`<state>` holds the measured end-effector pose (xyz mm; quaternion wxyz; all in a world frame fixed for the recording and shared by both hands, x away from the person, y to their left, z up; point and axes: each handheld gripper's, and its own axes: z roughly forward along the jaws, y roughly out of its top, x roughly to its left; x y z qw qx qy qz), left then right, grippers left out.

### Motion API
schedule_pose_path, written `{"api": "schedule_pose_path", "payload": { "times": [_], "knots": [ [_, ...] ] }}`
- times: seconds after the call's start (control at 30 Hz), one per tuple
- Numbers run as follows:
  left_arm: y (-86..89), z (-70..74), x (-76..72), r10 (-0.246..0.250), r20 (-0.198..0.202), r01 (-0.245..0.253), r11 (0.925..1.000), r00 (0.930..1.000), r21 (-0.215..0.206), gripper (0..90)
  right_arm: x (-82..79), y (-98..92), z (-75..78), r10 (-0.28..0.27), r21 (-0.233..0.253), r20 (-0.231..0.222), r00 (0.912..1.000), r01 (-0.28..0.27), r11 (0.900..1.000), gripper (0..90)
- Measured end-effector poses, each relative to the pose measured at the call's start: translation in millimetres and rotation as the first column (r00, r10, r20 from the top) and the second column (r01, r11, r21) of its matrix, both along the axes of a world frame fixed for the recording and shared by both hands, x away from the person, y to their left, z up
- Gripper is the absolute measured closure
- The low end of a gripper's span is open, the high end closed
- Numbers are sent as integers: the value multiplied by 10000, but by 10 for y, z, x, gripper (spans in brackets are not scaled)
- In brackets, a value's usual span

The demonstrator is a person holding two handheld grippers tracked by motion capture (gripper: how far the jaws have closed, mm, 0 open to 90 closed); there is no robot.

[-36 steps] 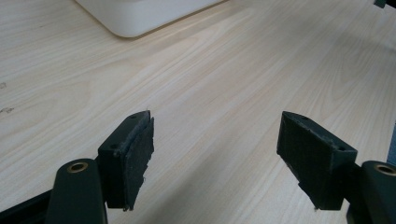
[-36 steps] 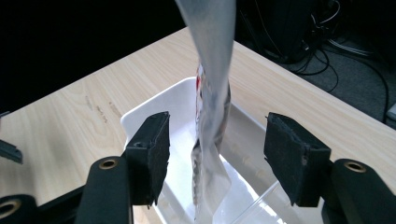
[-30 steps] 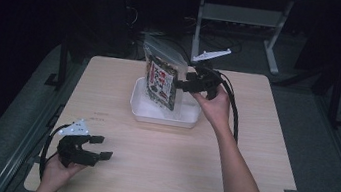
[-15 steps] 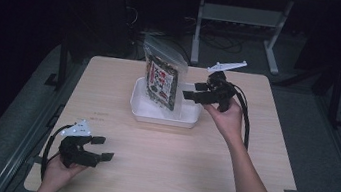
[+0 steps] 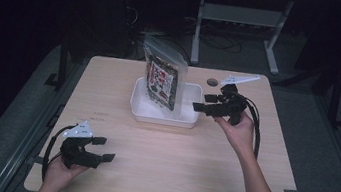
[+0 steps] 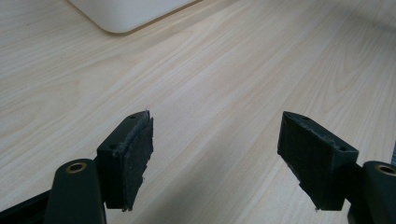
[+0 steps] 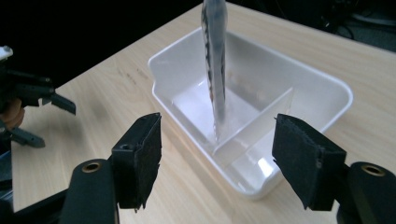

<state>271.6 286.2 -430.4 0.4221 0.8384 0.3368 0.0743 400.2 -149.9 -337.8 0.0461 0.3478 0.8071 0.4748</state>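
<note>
A clear zip bag with a printed dark-green and red pack inside (image 5: pixel 162 77) stands upright in a white plastic tray (image 5: pixel 162 120) at the table's middle back. In the right gripper view the bag (image 7: pixel 215 70) is edge-on, resting against the tray's (image 7: pixel 327 84) inner divider (image 7: pixel 254 121). My right gripper (image 5: pixel 202 102) hovers just right of the tray, open and empty, its jaws (image 7: pixel 217 154) pointing at the bag from a short distance. My left gripper (image 5: pixel 104 149) rests low near the front left edge, open (image 6: pixel 215 154) over bare wood.
The light wood table (image 5: pixel 173 167) has free room in front of the tray and on both sides. A tray corner (image 6: pixel 126 14) shows far ahead of the left jaws. A small round hole (image 5: pixel 212 82) sits behind the right gripper. Dark floor and a metal stand lie beyond.
My right gripper has drawn back from the bag's right edge toward the person and to the right, leaving the bag standing in the tray. The left gripper has barely moved.
</note>
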Motion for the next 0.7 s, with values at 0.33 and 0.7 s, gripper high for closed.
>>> {"api": "schedule_pose_path", "payload": {
  "times": [0.33, 0.7],
  "knots": [
    [-9, -11, 5, -37, 5, 37, 10000, 10000, 34, 257, -122, -162, -90, -4, 126, -235, 9997, 7, 9999, 314],
    [-20, -11, 0, -11, -12, 11, 10000, 10000, 33, 257, -272, -292, -158, 118, 345, -377, 9992, -105, 9993, 312]
  ]
}}
